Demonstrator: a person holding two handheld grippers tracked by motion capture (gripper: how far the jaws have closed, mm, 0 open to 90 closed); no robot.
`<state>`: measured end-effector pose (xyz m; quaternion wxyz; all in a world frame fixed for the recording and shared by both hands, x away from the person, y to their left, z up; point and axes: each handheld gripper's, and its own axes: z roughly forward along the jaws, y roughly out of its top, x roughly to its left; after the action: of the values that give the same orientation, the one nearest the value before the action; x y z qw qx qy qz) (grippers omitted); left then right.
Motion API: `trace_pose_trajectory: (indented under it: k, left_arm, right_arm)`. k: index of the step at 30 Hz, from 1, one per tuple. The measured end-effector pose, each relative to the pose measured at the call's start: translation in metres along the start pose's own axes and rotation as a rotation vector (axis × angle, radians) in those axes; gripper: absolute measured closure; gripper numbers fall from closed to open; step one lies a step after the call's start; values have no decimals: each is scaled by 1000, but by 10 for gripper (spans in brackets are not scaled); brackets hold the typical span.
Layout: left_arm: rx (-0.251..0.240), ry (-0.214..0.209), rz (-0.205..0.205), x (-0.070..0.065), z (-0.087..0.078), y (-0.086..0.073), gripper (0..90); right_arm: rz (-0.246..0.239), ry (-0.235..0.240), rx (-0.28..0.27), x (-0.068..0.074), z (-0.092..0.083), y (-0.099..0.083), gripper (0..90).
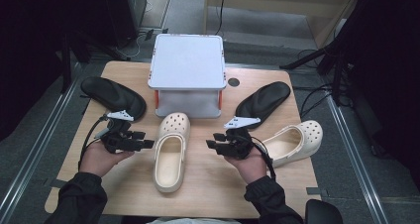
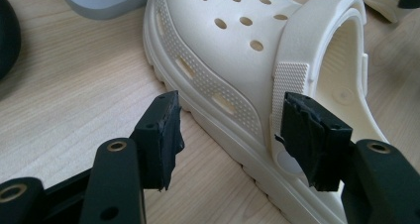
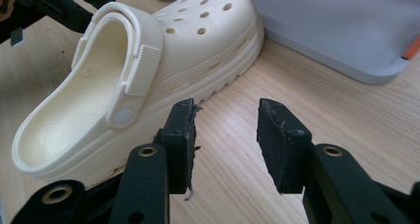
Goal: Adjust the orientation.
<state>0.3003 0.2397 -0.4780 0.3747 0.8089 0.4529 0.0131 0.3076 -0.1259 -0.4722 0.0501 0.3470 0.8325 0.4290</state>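
Wooden table (image 1: 208, 184) w/ a grey box (image 1: 187, 63) at the back, black insoles left (image 1: 113, 96) & right (image 1: 263, 102). Your left gripper (image 1: 144, 139) and right gripper (image 1: 212, 140) flank the cream clog (image 1: 171, 152) lying centre, toe toward the box; both sets of jaws released, nothing clasped. A second clog (image 1: 293, 140) lies near your right hand (image 1: 250, 165)

A light wooden table (image 1: 208, 184) with rounded corners stands on grey floor (image 1: 29, 144). Metal rails (image 1: 356, 154) run along the floor at 3 and 9 o'clock. At 12 o'clock stands pale wooden furniture (image 1: 277, 1); cables (image 1: 317, 97) trail at 2 o'clock. The upper corners lie dark.
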Motion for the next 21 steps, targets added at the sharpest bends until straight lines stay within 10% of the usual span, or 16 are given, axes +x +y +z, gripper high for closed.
trace_pose_trajectory:
  k: [21]
  left_arm:
    - [34, -25, 27, 9, 7, 23, 416]
  right_arm:
    - [123, -115, -16, -29, -61, -27, 557]
